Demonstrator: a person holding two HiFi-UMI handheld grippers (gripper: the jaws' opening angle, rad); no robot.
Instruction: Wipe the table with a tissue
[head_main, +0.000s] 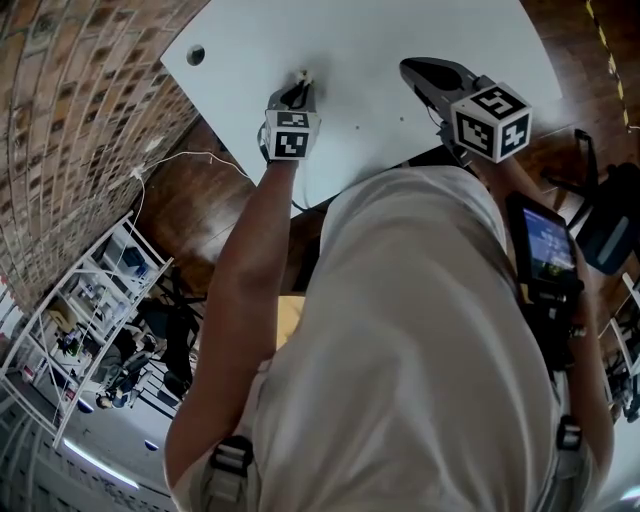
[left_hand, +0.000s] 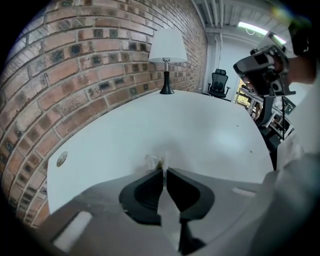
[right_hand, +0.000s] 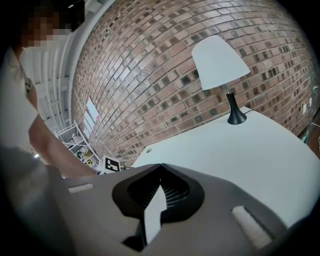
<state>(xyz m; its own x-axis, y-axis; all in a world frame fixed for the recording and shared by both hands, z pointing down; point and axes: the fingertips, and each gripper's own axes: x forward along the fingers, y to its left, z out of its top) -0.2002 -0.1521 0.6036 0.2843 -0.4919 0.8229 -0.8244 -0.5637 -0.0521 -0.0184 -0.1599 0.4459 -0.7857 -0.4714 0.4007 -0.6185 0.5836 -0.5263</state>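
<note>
White table (head_main: 400, 30): from my head camera it fills the top of the shot, with a round cable hole (head_main: 195, 55) near its left edge and a brick wall (head_main: 70, 100) at left.
Left tongs (head_main: 300, 88): in my left hand, aimed steeply down at the tabletop.
Tissue (head_main: 303, 76): a small pale scrap at the tips of the left tongs, on the table close to its near edge.
Right tongs (head_main: 412, 68): over the table to the right of the tissue, well apart from it, jaws together.

Tissue (left_hand: 154, 161): in the left gripper view, a crumpled white wad against the tabletop, pinched at the very tips of my left tongs (left_hand: 164, 171).
Left jaws: drawn almost together, clamped on the tissue.
Table (left_hand: 190, 125): bare white beyond the wad, cable hole (left_hand: 62, 159) at left.
Lamp (left_hand: 167, 55): white shade on a black stem, standing at the table's far end beside the wall (left_hand: 75, 65); a black chair (left_hand: 218, 82) sits past it.
Right tongs (left_hand: 240, 65): high at the right of the shot, clear of the tissue.

Right tongs (right_hand: 160, 166): in the right gripper view, jaws closed tip to tip, nothing between them.
Table (right_hand: 240, 150): white top running to the lamp (right_hand: 222, 65) at the wall (right_hand: 150, 75).
Marker cube (right_hand: 111, 165): that of my left tongs, showing at left past my arm (right_hand: 50, 145).
</note>
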